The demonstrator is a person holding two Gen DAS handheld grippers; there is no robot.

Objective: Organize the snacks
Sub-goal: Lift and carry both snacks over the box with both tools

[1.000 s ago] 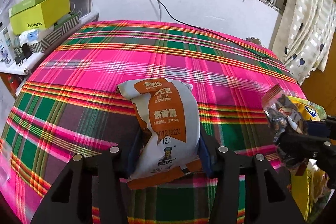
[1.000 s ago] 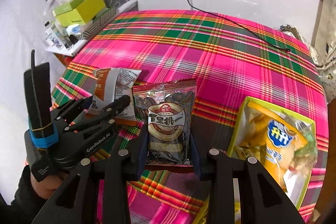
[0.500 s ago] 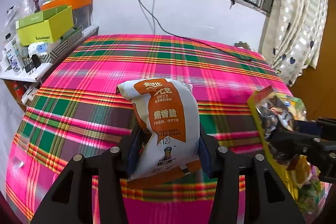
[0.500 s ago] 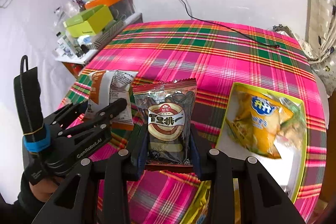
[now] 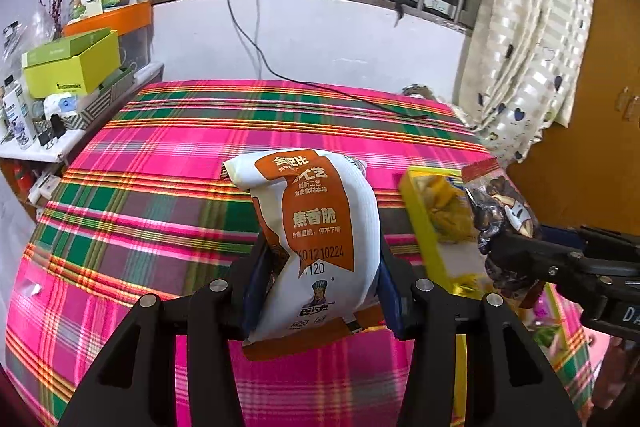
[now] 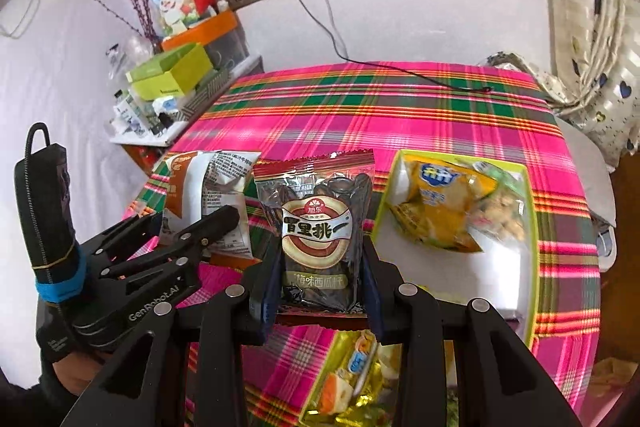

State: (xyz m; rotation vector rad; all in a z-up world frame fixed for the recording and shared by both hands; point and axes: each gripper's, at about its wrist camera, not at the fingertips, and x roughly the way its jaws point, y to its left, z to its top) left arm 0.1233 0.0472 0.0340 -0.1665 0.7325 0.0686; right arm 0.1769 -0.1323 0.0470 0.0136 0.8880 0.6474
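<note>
My left gripper [image 5: 316,287] is shut on a white and orange snack packet [image 5: 316,227] and holds it above the plaid tablecloth. My right gripper [image 6: 320,291] is shut on a dark clear melon-seed packet with a red top [image 6: 316,227]. The right gripper and its packet [image 5: 500,211] show at the right of the left wrist view. The left gripper and its packet [image 6: 204,195] show at the left of the right wrist view. A yellow-green tray [image 6: 524,291] on the right holds a yellow chip bag [image 6: 440,211] and other snacks.
The pink and green plaid table [image 6: 380,115] has a black cable [image 6: 420,77] across its far side. A side shelf with a green box [image 6: 172,75] stands at the left. A second tray with gold-wrapped snacks [image 6: 352,379] lies near me. A curtain [image 5: 532,47] hangs at the right.
Both grippers have risen and tilted up with their packets held. The tray now shows more fully beneath the right gripper's view.
</note>
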